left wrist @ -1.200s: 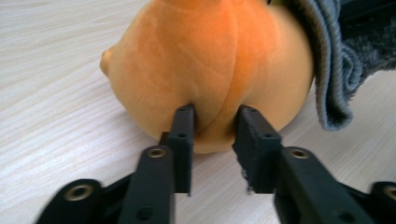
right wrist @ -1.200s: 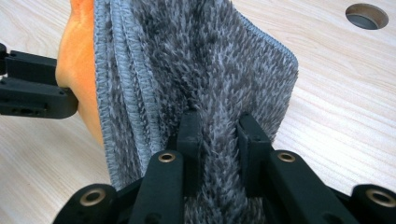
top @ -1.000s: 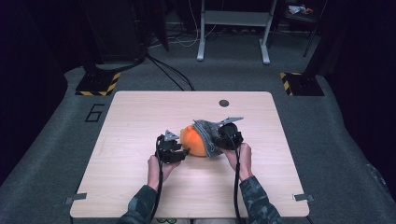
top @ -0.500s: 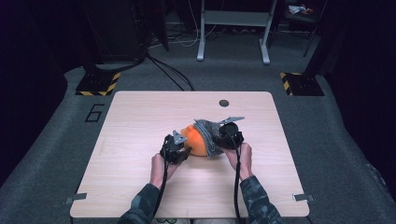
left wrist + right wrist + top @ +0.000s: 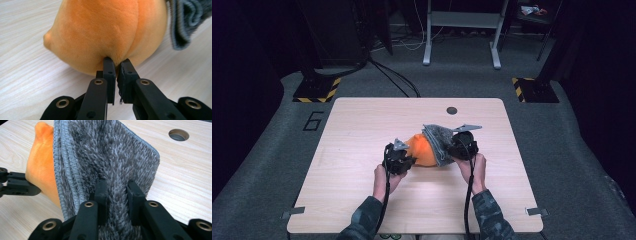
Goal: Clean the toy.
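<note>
Work in hand: a grey fuzzy cloth (image 5: 439,142) is being drawn over, or off, an orange plush toy (image 5: 422,150); which way I cannot tell.
Plush toy: lies on the tabletop (image 5: 362,130) a little right of its middle, nearer the person's edge than the far one; its pointed end faces the left gripper's side.
Cloth: folded, ribbed at the hem, draped over the toy's right end, touching it and partly covering it.
Left gripper (image 5: 117,62): jaws have just been closing; they are now clenched on a small pinch of the orange plush at the toy's near side.
Right gripper (image 5: 117,187): clenched on a fold of the cloth, with pile bunched between the jaws.
Done so far, by my judgement: both grips look secured, one on each thing, so the toy is anchored and the cloth ready to be pulled.
Left to do: the cloth covers only one end, so the main pull remains.
Risk: the pinch of plush is shallow and could slip.
</note>
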The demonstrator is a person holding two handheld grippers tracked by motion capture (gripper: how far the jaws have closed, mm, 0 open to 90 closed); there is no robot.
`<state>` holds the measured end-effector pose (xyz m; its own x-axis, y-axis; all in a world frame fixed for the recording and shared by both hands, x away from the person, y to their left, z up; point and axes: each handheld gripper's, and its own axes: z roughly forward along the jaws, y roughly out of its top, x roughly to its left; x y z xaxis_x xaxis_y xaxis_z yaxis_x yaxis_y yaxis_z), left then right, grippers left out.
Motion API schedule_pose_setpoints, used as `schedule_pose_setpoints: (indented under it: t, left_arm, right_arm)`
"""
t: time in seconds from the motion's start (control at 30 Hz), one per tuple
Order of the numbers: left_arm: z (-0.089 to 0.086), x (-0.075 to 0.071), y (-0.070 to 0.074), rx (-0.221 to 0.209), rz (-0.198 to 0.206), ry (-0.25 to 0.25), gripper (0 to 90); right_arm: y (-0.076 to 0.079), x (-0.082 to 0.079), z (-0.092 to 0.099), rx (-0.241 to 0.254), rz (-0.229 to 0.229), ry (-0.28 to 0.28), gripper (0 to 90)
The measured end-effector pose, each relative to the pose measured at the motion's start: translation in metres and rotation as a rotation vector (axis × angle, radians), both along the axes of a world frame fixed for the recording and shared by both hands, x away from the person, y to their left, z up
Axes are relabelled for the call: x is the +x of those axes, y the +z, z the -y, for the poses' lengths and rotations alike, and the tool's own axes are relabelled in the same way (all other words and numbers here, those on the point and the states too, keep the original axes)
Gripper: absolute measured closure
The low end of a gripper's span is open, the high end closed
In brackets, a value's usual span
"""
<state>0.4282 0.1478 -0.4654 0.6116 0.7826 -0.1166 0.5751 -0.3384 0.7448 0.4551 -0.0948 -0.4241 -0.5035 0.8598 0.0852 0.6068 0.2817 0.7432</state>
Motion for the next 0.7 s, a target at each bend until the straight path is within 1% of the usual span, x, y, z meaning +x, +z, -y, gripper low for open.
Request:
schedule_pose_setpoints:
  t: [0.13,0.17,0.2,0.23,0.27,0.3,0.33,0.37,0.4,0.43,0.47,0.5,0.53,0.57,0.6,0.63,0.67,0.7]
  left_arm:
    - [0.000,-0.003,0.010,-0.051,-0.016,-0.003,85.0]
    - [0.000,-0.003,0.012,-0.062,-0.021,-0.003,85.0]
    - [-0.001,-0.003,0.011,-0.082,-0.033,0.006,84.9]
    - [-0.001,-0.003,0.011,-0.082,-0.033,0.006,84.9]
    - [-0.001,-0.002,0.010,-0.091,-0.040,0.015,84.9]
    - [-0.003,-0.001,0.008,-0.092,-0.049,0.012,84.9]
    - [-0.003,0.000,0.008,-0.090,-0.050,0.021,84.8]
    - [-0.004,0.001,0.007,-0.097,-0.049,0.024,84.7]
    - [-0.005,0.001,0.008,-0.093,-0.050,0.024,84.6]
    - [-0.005,0.002,0.007,-0.086,-0.042,0.029,84.4]
    - [-0.005,0.002,0.007,-0.088,-0.048,0.032,84.4]
    - [-0.005,0.002,0.007,-0.097,-0.045,0.039,84.3]
    - [-0.005,0.002,0.007,-0.097,-0.043,0.040,84.3]
    - [-0.005,0.002,0.007,-0.092,-0.044,0.038,84.3]
    - [-0.004,0.002,0.007,-0.095,-0.045,0.040,84.3]
    - [-0.004,0.002,0.007,-0.092,-0.040,0.038,84.3]
    - [-0.004,0.002,0.007,-0.092,-0.040,0.038,84.3]
    - [-0.004,0.002,0.007,-0.093,-0.037,0.042,84.3]
  right_arm:
    - [0.002,0.001,0.002,-0.006,0.013,0.015,74.2]
    - [0.002,0.001,0.002,-0.006,0.013,0.015,74.2]
    - [0.003,0.001,0.000,-0.003,0.000,0.002,74.2]
    - [0.003,0.001,0.000,-0.003,0.000,0.002,74.2]
    - [0.002,0.003,0.001,-0.008,0.004,0.012,74.2]
    - [0.001,0.004,0.000,-0.010,-0.001,0.009,74.1]
    - [-0.001,0.005,0.000,-0.012,-0.012,0.012,74.1]
    - [-0.002,0.007,0.000,-0.019,-0.015,0.019,74.1]
    - [-0.003,0.007,-0.002,-0.011,-0.022,0.009,74.1]
    - [0.000,0.005,-0.004,-0.012,-0.014,0.001,74.2]
    - [0.000,0.005,-0.004,-0.012,-0.014,0.001,74.2]
    - [0.003,0.003,-0.005,-0.007,-0.004,0.001,74.2]
    - [0.012,0.000,-0.007,-0.012,0.030,0.022,74.2]
    - [0.012,0.000,-0.007,-0.012,0.030,0.022,74.2]
    - [0.017,-0.002,-0.009,-0.014,0.048,0.039,74.2]
    - [0.025,-0.005,-0.016,-0.018,0.062,0.064,74.2]
    - [0.028,-0.006,-0.021,-0.019,0.065,0.070,74.1]
    - [0.029,-0.006,-0.025,-0.032,0.072,0.088,74.2]
